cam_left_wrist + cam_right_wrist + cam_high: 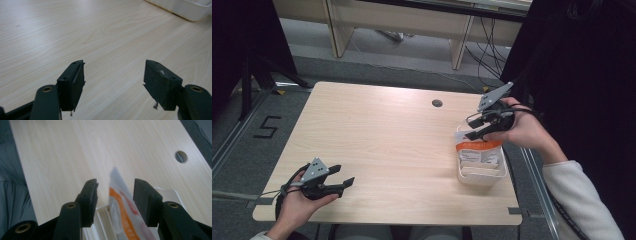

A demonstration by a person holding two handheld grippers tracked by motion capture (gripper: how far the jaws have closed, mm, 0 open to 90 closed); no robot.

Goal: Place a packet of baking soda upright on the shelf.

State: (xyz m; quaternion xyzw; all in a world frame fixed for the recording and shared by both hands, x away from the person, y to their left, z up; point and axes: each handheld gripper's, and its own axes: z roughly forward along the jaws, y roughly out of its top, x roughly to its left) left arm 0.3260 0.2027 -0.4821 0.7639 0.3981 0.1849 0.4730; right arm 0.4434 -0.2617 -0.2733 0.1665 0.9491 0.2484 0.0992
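A white and orange packet (479, 150) stands on edge in a small white bin (482, 177) at the table's right side. My right gripper (468, 127) hovers over the bin's far end, held in a hand. In the right gripper view its jaws straddle the packet's (122, 212) top edge with a gap on each side, so my right gripper (115, 187) is open. My left gripper (344, 175) rests low near the table's front left, held by a hand. Its jaws stand wide apart with nothing between them, as the left gripper view shows around the gripper (113, 75).
The light wooden table (382, 135) has a cable hole (437, 103) at the back. The bin's white wall (185, 8) lies far ahead of the left gripper. Dark curtains flank the table, and shelving legs and cables stand behind it.
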